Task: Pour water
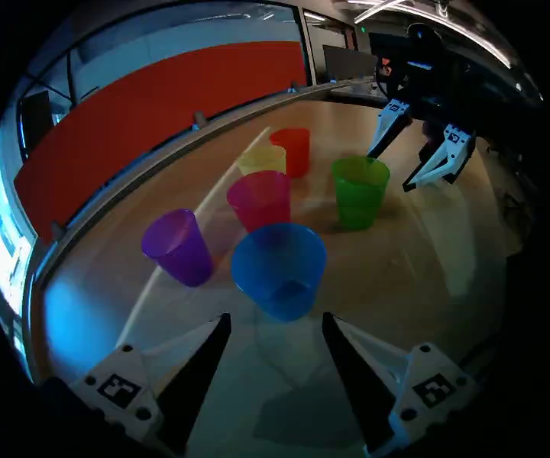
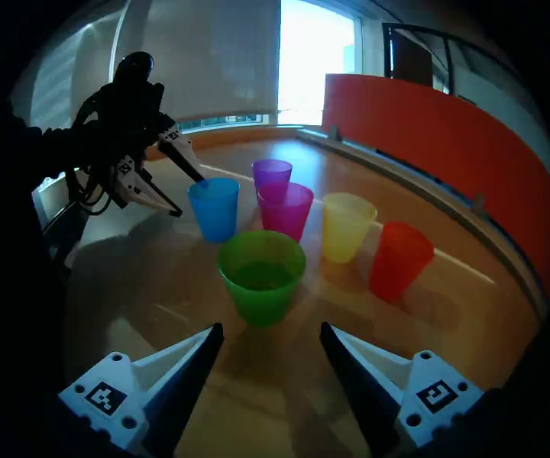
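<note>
Six translucent plastic cups stand upright in a cluster on a wooden table (image 1: 428, 259). A blue cup (image 1: 279, 267) stands just ahead of my left gripper (image 1: 275, 336), which is open with nothing between its fingers. A green cup (image 2: 261, 278) stands just ahead of my right gripper (image 2: 271, 340), also open and holding nothing. Between them are a purple cup (image 1: 177, 246), a pink cup (image 1: 260, 198), a yellow cup (image 1: 263, 159) and a red cup (image 1: 292, 149). Across the cluster, the right gripper (image 1: 388, 172) appears by the green cup (image 1: 360, 191), and the left gripper (image 2: 192, 198) by the blue cup (image 2: 215, 208).
A red partition (image 1: 160, 107) with a metal rail runs along one table edge. A bright window (image 2: 313, 61) lies beyond the far end. A person's dark sleeve (image 2: 38, 145) holds the left gripper. Bare tabletop surrounds the cups.
</note>
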The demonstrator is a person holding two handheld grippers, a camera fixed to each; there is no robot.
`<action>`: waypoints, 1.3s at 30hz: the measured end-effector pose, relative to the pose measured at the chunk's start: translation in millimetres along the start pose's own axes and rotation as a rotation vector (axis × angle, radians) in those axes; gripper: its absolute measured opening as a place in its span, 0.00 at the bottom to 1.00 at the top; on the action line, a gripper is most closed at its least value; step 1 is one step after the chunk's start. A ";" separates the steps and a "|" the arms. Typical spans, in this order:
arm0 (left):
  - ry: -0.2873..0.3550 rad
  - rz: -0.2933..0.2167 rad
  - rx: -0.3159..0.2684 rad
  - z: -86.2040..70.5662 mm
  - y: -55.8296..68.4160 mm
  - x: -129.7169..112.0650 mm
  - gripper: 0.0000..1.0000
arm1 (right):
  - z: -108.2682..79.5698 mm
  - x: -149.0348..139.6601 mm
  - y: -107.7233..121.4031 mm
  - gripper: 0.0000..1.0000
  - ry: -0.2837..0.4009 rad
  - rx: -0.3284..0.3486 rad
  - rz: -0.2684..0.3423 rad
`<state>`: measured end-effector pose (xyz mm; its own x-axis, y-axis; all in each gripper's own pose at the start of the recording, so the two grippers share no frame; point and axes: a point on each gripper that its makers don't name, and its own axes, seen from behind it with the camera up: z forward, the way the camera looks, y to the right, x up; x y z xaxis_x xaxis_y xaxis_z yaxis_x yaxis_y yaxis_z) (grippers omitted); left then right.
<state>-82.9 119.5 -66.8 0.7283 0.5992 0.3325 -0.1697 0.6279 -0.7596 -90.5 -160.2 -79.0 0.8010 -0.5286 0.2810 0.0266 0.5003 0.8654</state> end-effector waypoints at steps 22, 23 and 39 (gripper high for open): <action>0.015 -0.049 0.125 -26.3 -24.4 -11.7 0.88 | -33.9 -8.2 14.5 0.99 0.017 -0.093 0.025; 0.017 -0.054 0.132 -27.4 -26.4 -12.0 0.88 | -35.2 -8.2 15.3 0.99 0.017 -0.098 0.026; 0.056 -0.168 0.235 -44.3 -59.8 -20.6 0.88 | -54.3 -16.5 41.1 0.99 0.009 -0.238 0.136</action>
<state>-58.4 47.7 -53.0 0.7934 0.4533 0.4063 -0.1882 0.8173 -0.5446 -70.1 -93.7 -70.6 0.8123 -0.4397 0.3832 0.0572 0.7139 0.6979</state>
